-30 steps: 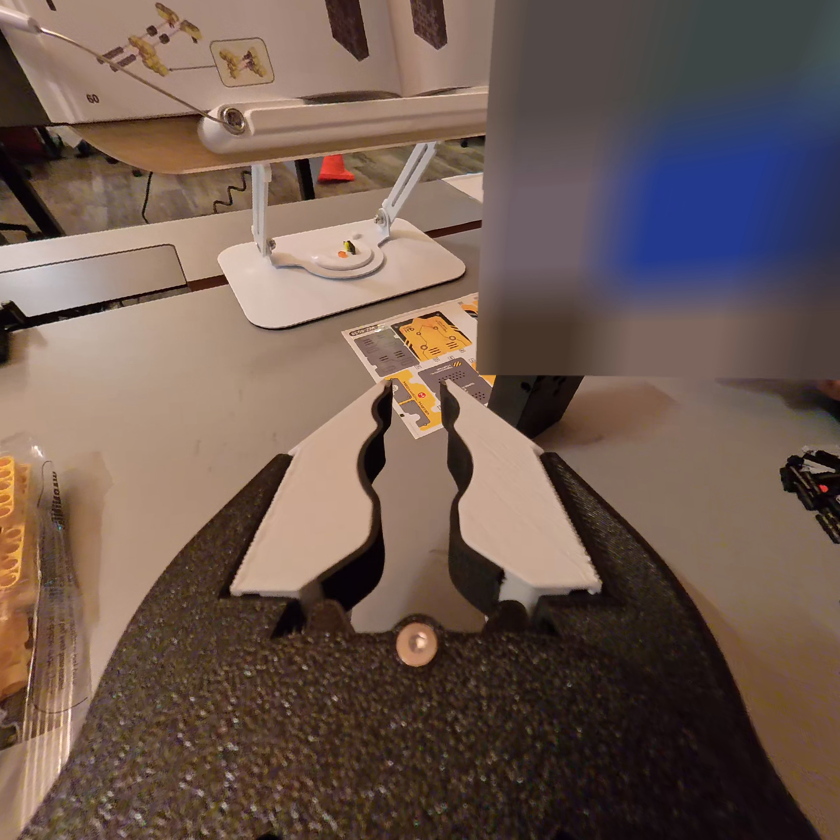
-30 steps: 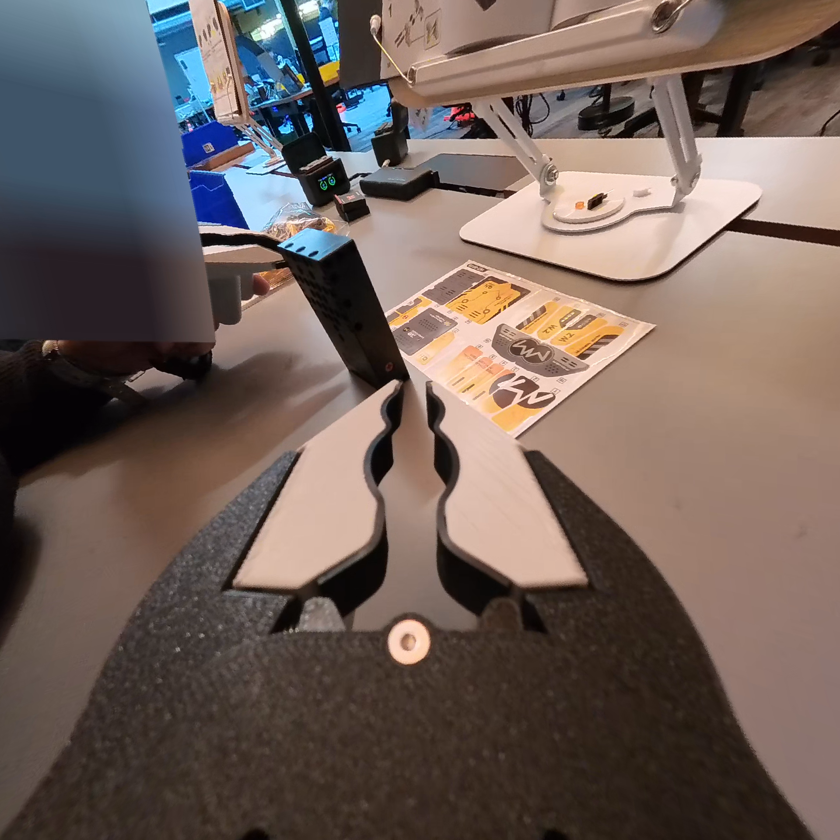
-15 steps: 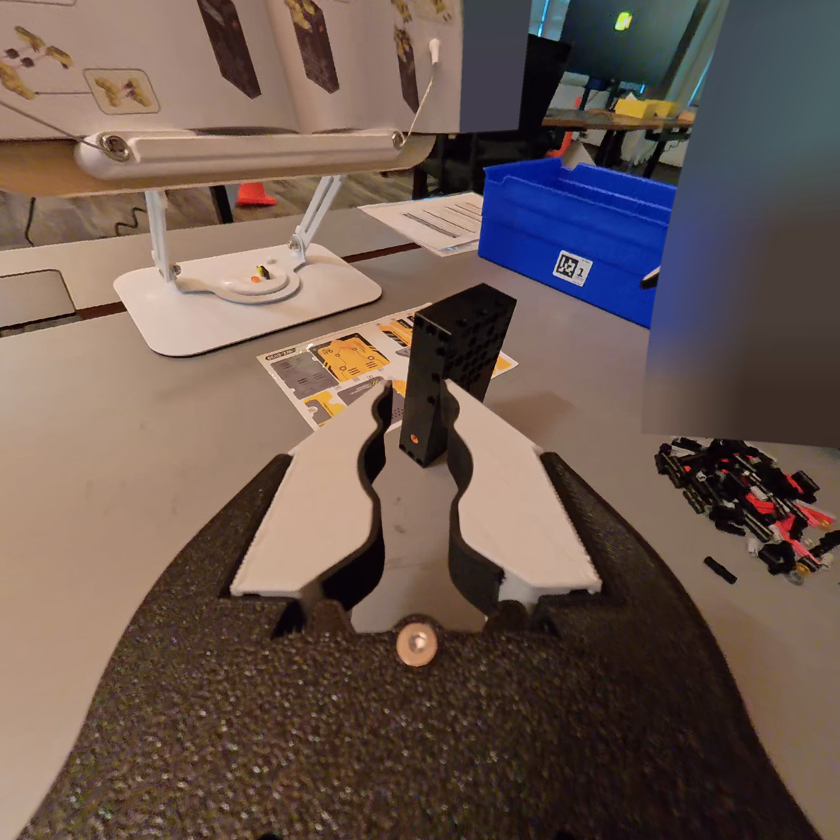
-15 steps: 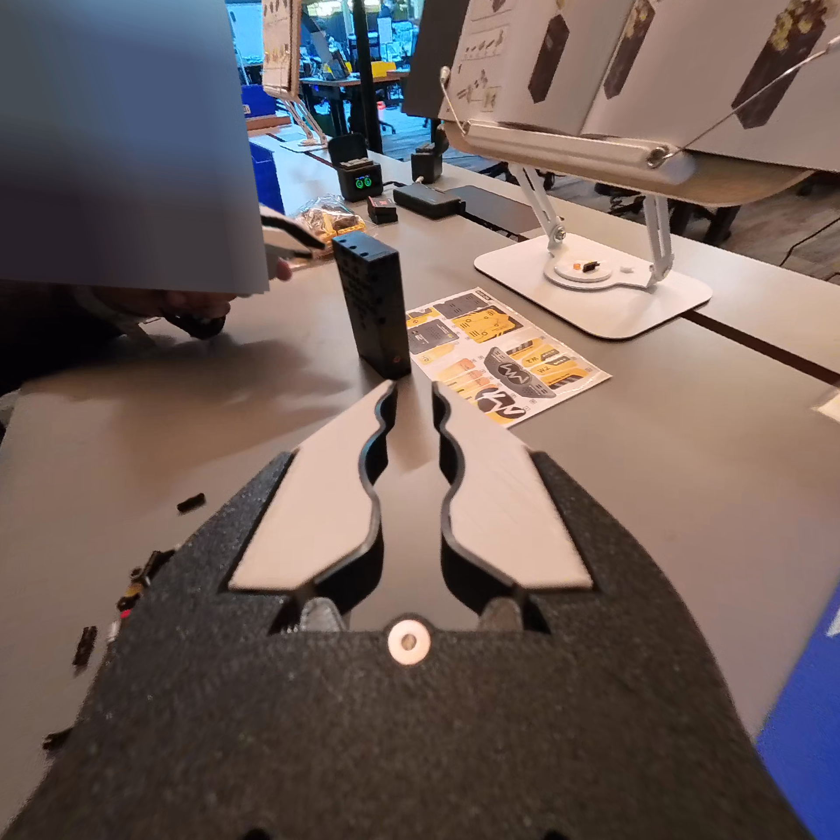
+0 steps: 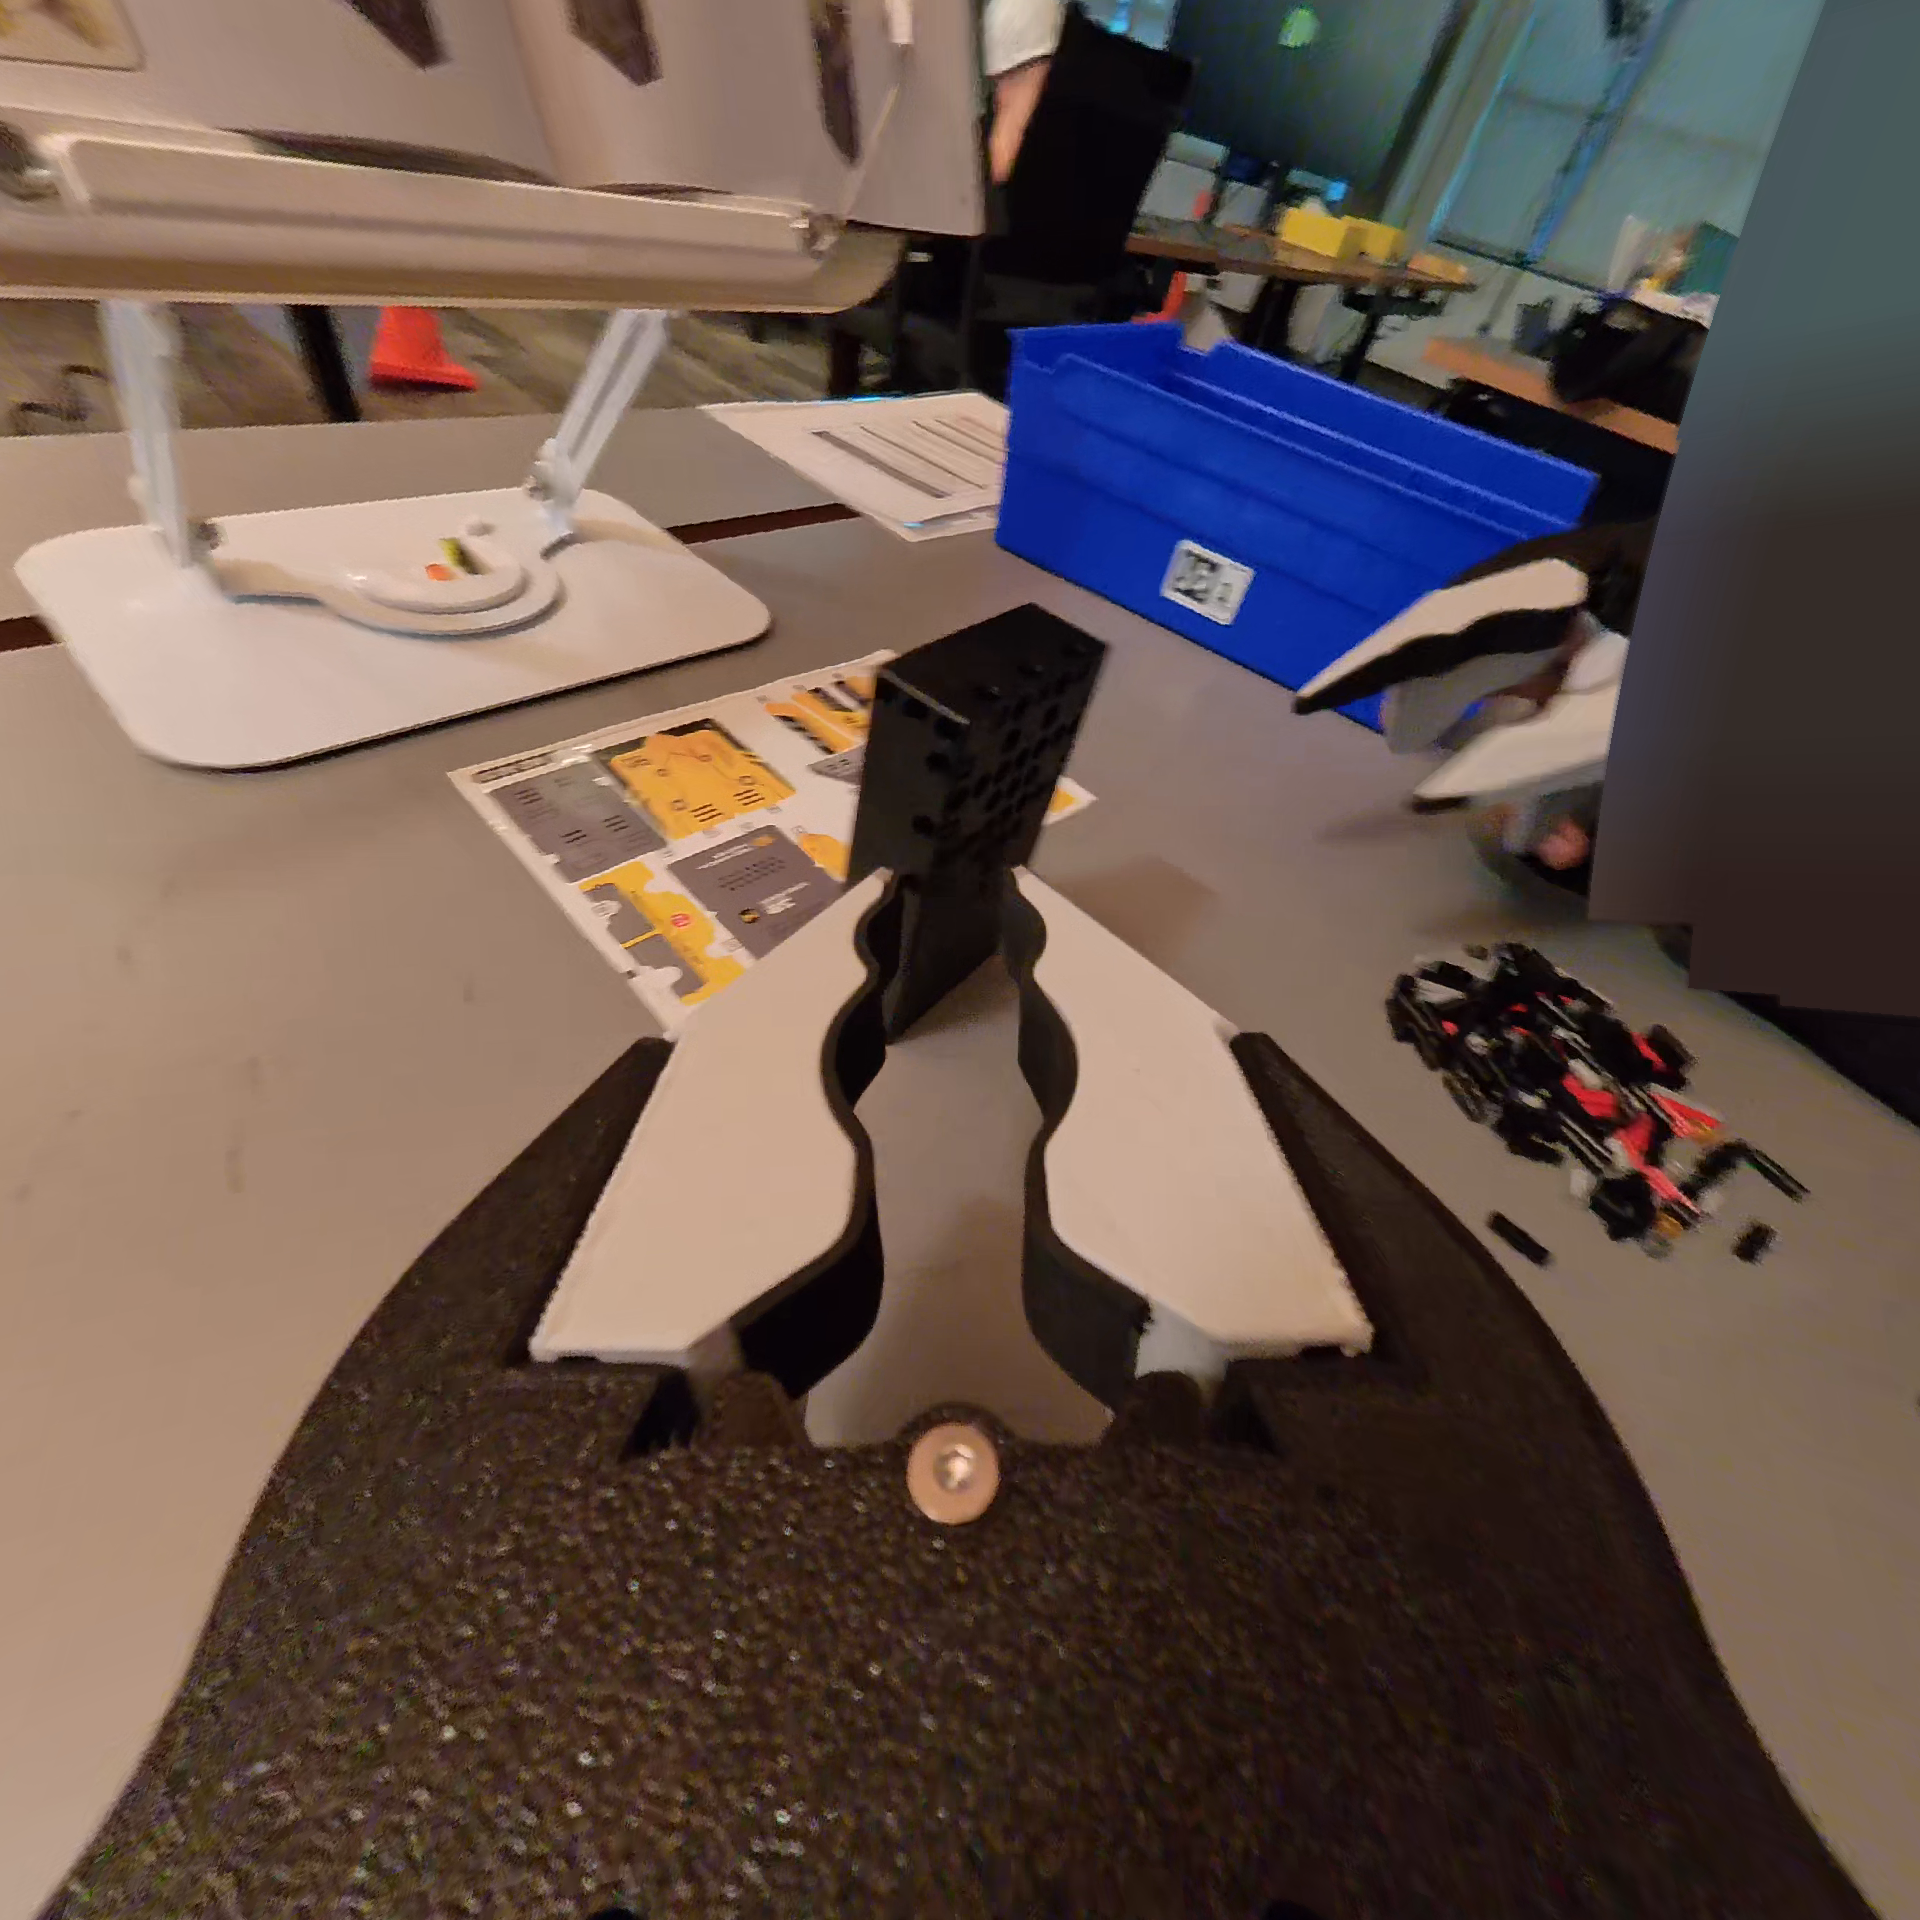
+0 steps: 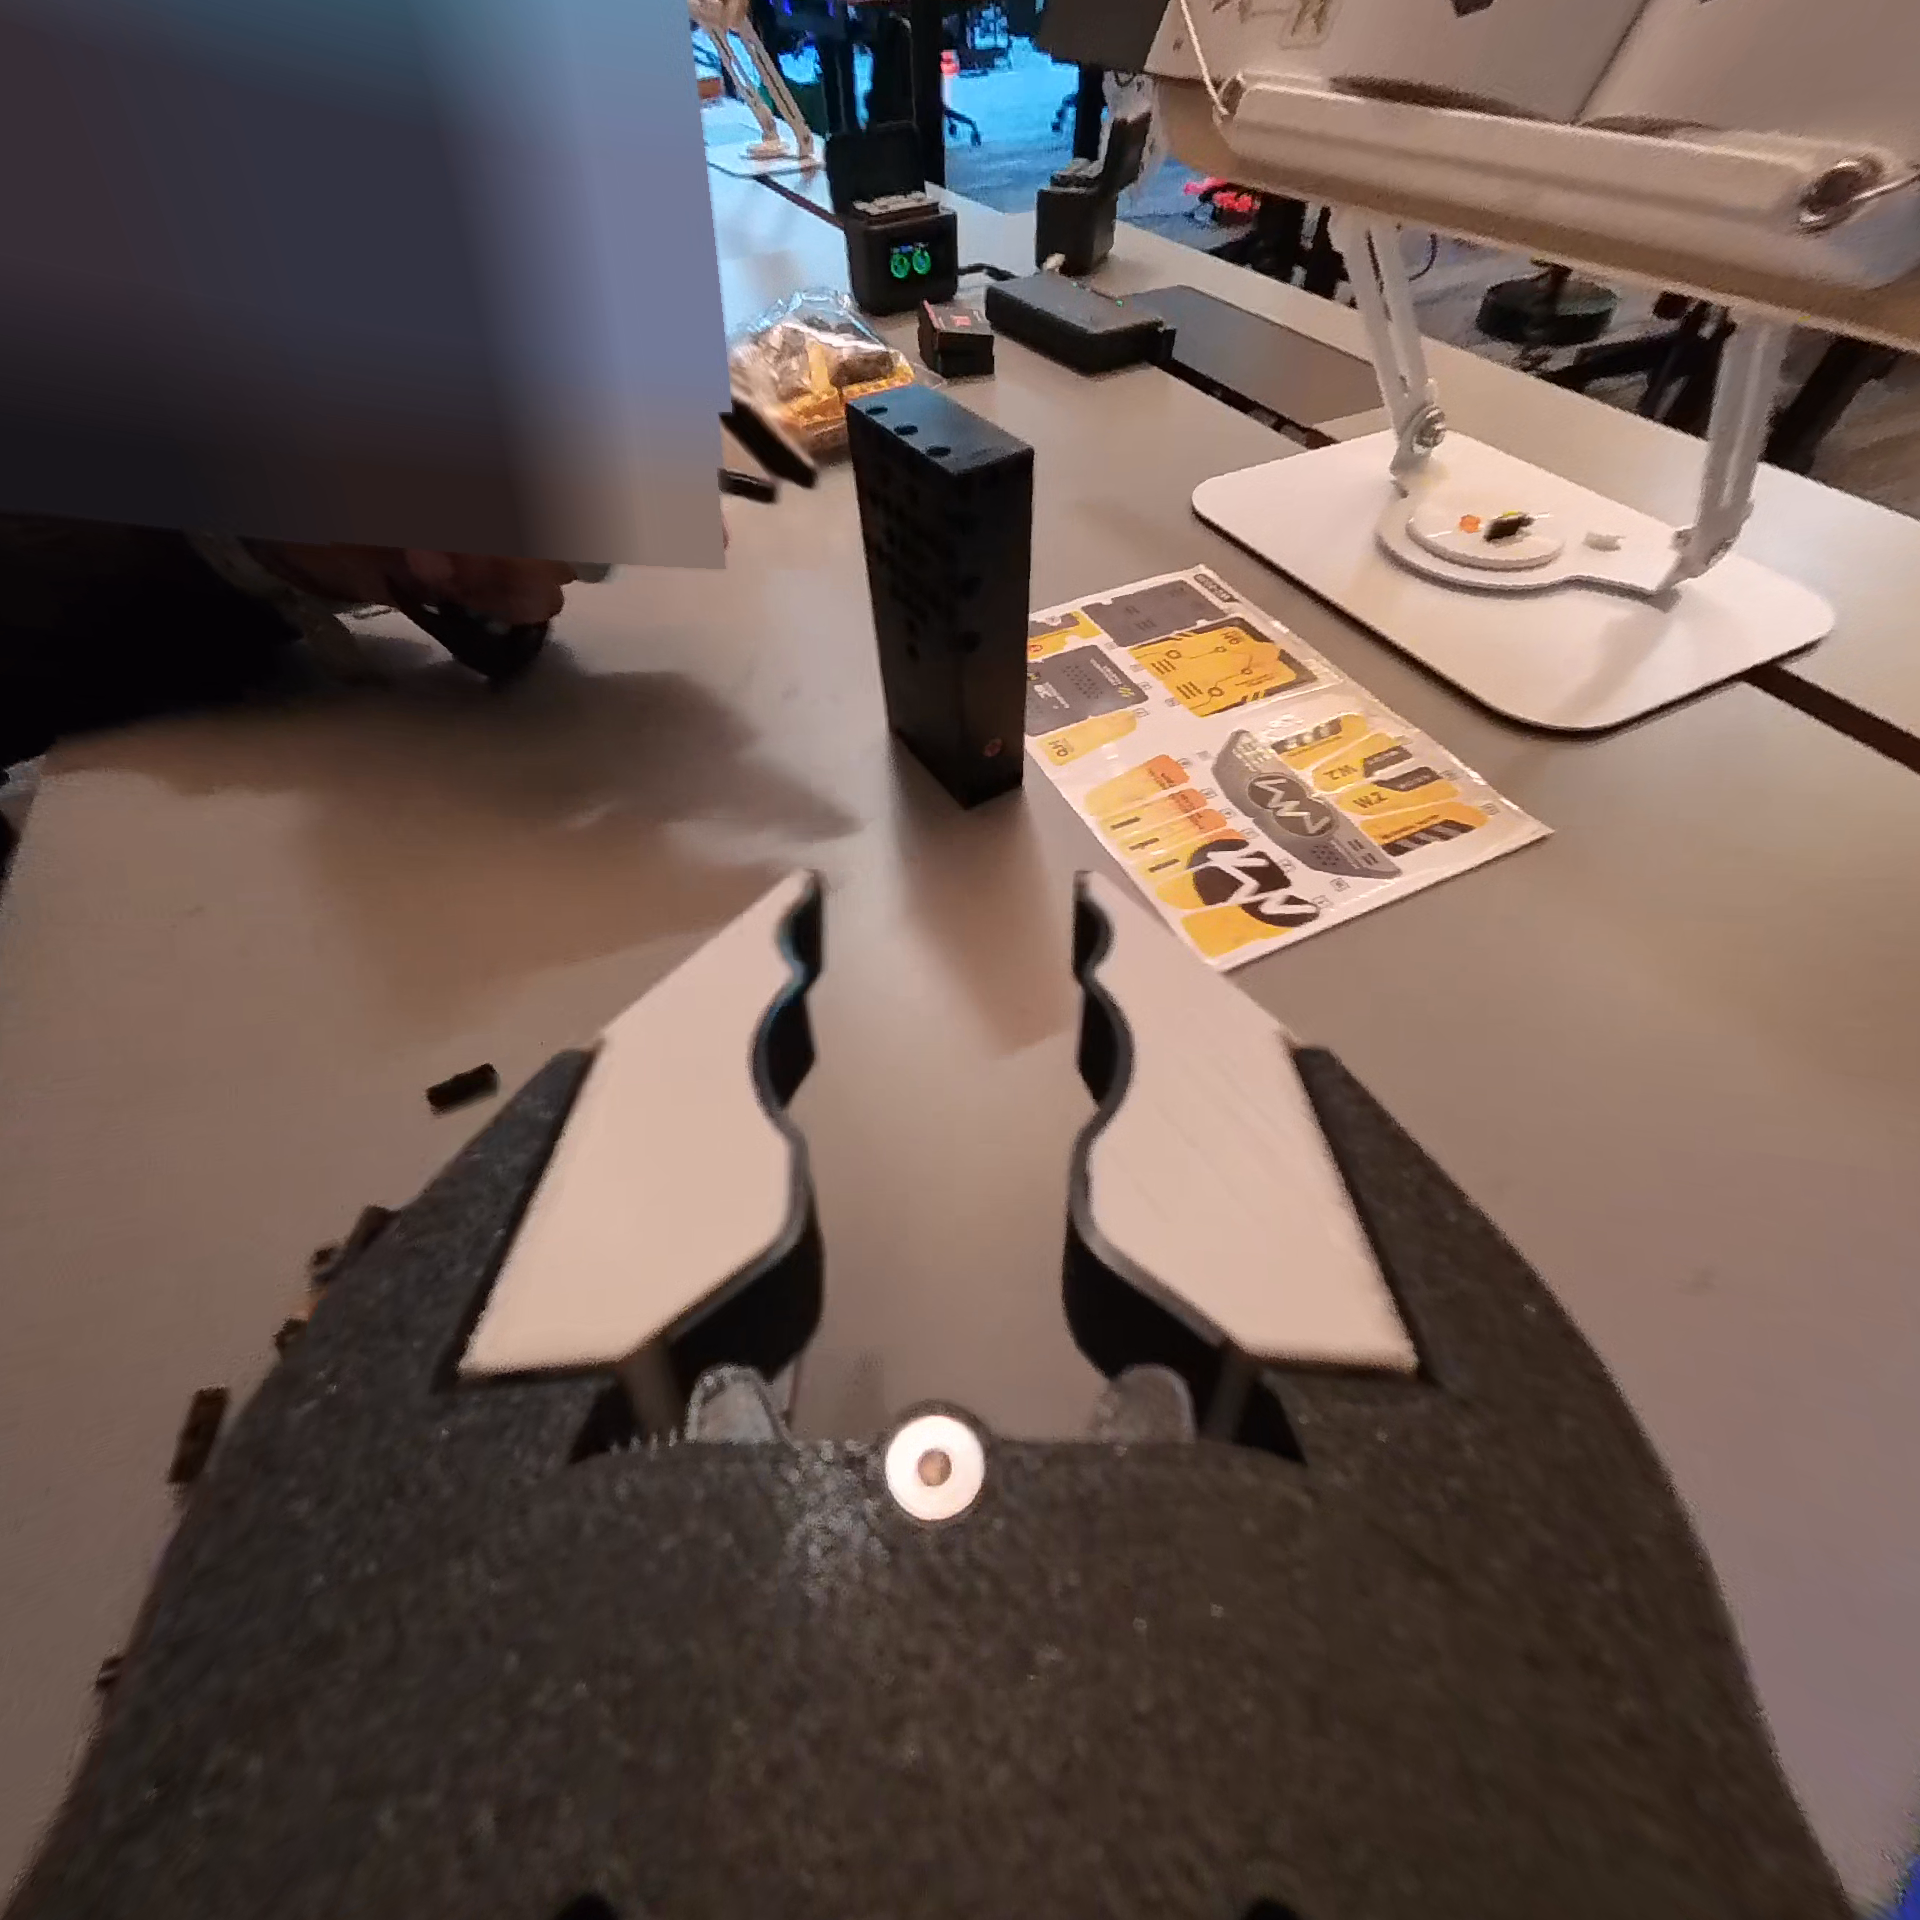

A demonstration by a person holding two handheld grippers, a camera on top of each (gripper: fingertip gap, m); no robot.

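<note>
The left gripper (image 5: 940, 914) has its fingers parted around the base of the upright black block (image 5: 971, 790), contact unclear. The right gripper (image 6: 945, 899) is spread wide, empty, near that block (image 6: 945, 603). Beside the block lies a sticker sheet (image 6: 1268, 758) on the table (image 6: 520, 935).

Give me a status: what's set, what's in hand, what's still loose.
Set: the black block stands upright on the table, beside the sticker sheet. In hand: nothing; left gripper and right gripper are open, both aimed at the block. Loose: the small black and red parts lie in a heap.
</note>
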